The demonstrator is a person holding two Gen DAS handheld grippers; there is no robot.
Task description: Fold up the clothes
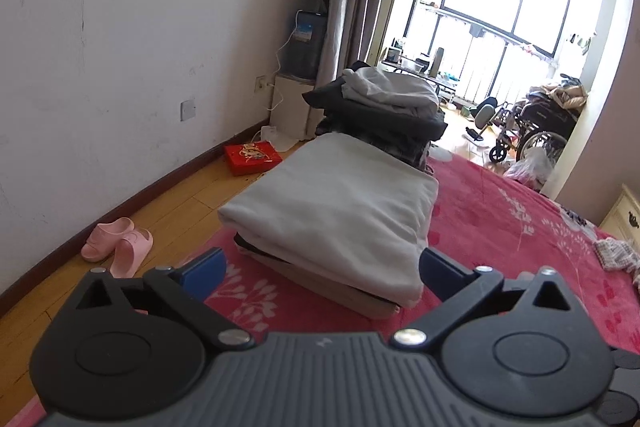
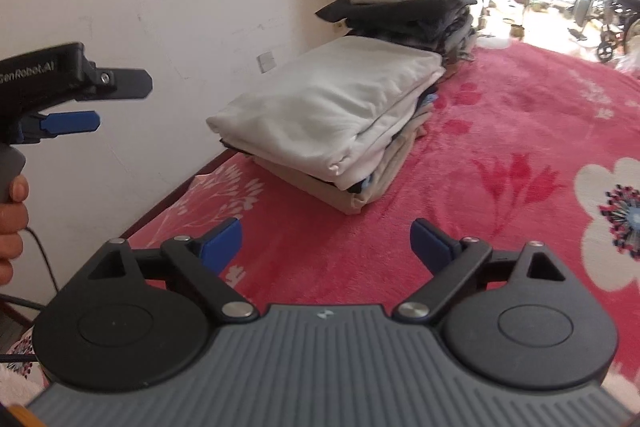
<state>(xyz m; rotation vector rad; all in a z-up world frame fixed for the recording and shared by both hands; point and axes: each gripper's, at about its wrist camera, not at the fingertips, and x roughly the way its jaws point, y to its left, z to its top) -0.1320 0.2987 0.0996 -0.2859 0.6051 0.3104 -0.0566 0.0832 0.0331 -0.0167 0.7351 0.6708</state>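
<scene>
A stack of folded clothes (image 1: 336,215) topped by a pale white-grey garment lies on the red flowered bedspread (image 1: 512,227) near the bed's left edge. Behind it rises a taller pile of dark and light folded clothes (image 1: 384,103). My left gripper (image 1: 322,273) hovers just short of the near stack, open, nothing between its blue pads. My right gripper (image 2: 326,245) is open over bare bedspread (image 2: 500,155), a little back from the same stack (image 2: 332,115). In the right wrist view the left gripper (image 2: 76,95) shows at the left edge, held by a hand (image 2: 10,223).
White wall (image 1: 120,27) and wooden floor (image 1: 172,211) run along the bed's left side, with pink slippers (image 1: 118,245) and a red box (image 1: 252,159) on the floor. A crumpled checked cloth (image 1: 618,255) lies at the bed's right. A wheelchair (image 1: 532,131) stands by the bright window.
</scene>
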